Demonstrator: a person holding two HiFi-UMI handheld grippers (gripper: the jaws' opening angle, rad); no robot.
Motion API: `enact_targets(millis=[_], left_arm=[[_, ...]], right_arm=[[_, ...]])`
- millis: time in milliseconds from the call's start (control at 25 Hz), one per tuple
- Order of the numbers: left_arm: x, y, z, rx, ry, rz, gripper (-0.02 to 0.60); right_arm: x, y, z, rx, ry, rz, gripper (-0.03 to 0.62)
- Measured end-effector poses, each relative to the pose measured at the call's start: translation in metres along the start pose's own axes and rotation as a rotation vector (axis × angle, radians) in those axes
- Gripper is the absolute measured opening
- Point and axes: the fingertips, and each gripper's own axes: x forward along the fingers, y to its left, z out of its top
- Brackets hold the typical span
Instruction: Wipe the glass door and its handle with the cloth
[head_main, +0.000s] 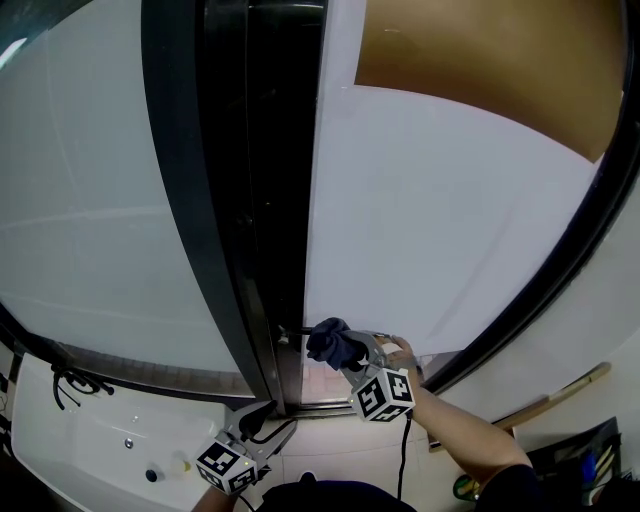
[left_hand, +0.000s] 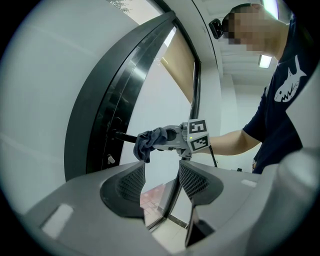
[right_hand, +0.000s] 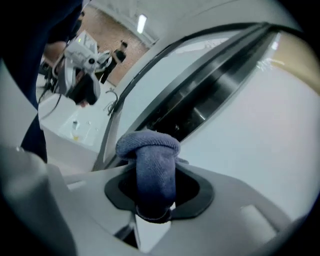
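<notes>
Frosted glass door in a black frame fills the background. Right gripper clamps the dark blue cloth, which seems to touch the lever handle just ahead of it. Left gripper, lower beside it, gapes empty.

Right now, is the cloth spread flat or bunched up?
Bunched. The cloth is a thick wad clamped in the right gripper, none of it spread flat.

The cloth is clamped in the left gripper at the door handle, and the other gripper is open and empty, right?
No, the right gripper holds the cloth at the door handle; the right gripper view shows its jaws shut on it. The left gripper is the open, empty one.
</notes>
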Motion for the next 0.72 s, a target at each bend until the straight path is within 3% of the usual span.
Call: enact_targets(millis=[160,440,560,720], left_arm=[[-0.001,0.008,-0.003,-0.007,0.006,0.013,0.210],[0.001,0.012,0.000,-0.004,0.008,0.027,0.210],[-0.001,0.014,-0.003,-0.009,0.007,0.040,0.210],[-0.008,0.018,-0.008,-0.014,0.019,0.057,0.210]], right_arm=[[0.010,0.044,-0.010,0.436,-0.048,0.163,0.130],[0.072,0.039,-0.001,0.885,-0.133,0.202,0.130],[0.093,0.037,0.009,0.957,-0.155,0.195,0.130],[0.113,0.034,0.019,0.946,-0.185,0.158,0.130]])
